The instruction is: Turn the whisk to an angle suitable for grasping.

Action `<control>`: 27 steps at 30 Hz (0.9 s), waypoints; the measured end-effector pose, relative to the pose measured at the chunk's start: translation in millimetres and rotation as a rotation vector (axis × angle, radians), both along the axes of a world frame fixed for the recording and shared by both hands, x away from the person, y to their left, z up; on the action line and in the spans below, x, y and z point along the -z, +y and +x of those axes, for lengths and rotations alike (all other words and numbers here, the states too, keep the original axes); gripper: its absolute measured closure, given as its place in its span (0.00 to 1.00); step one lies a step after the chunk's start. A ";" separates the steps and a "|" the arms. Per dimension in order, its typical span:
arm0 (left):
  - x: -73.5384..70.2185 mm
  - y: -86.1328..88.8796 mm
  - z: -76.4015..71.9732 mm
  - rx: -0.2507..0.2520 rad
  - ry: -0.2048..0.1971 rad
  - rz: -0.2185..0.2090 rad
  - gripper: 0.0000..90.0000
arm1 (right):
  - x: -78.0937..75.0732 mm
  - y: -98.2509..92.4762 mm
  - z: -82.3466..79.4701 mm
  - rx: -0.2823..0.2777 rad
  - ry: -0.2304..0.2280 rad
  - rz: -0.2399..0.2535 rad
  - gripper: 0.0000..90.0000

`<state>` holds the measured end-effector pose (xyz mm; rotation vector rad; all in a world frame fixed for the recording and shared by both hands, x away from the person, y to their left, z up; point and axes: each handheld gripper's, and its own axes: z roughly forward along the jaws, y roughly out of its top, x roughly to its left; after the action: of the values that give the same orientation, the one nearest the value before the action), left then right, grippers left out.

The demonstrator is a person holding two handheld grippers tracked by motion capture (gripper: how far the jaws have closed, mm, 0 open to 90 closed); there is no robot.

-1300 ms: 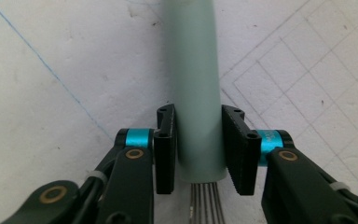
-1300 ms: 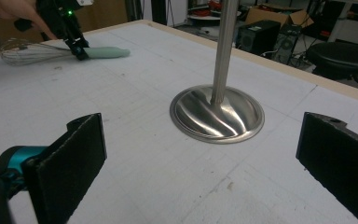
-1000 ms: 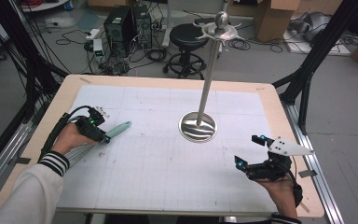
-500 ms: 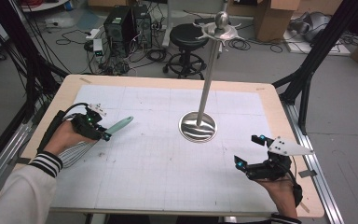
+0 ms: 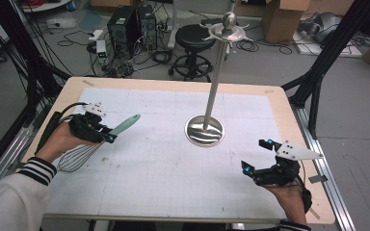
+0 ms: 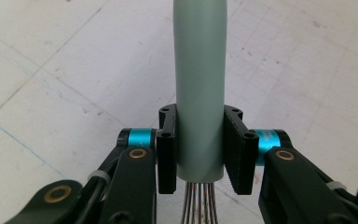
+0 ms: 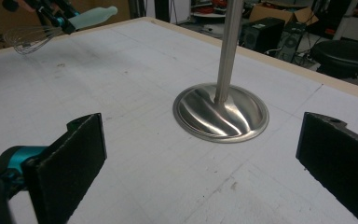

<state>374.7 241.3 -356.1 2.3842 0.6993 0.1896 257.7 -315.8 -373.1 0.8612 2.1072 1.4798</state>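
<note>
Lifted since the earlier high-view frames: the left claw has carried the whisk up off the table and a little toward the far side, and the pale green handle now tilts upward toward the stand. Right claw unchanged, parked near the right front corner of the table.

Left claw state: clamped on the whisk. In the left gripper view both pads press the green handle just above where the wires leave it; the handle runs up and away between the jaws. Wire loops trail back under the person's left hand in the high view, and appear clear of the table in the right gripper view, where the whisk hangs in the far left corner.

Right claw state: jaws wide apart, nothing between them; the stand's round steel base lies ahead on the table.

Judgement: the pickup looks complete, so the work has passed from grasp to transport. The tall stand with hooks at its top is the likely destination; hanging would need the whisk raised much further.

Writing: a brown box in the top left corner of the right gripper view bears the partial words "Hands by". No other brand or label is readable.
</note>
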 end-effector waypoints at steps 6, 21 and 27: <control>-10.3 0.3 -6.7 0.017 -0.024 -0.042 0.77 | -0.6 4.3 2.5 -0.013 0.001 -0.005 0.01; -32.0 -13.9 -28.8 0.115 -0.105 -0.159 0.77 | -11.2 9.2 0.9 -0.046 0.007 -0.019 0.01; -40.5 -19.6 -37.2 0.165 -0.122 -0.200 0.77 | -21.3 19.7 2.9 -0.091 0.009 -0.034 0.01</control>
<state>337.5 221.7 -315.6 2.2051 0.4411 0.1839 260.6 -296.1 -351.8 0.7695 2.1983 1.4833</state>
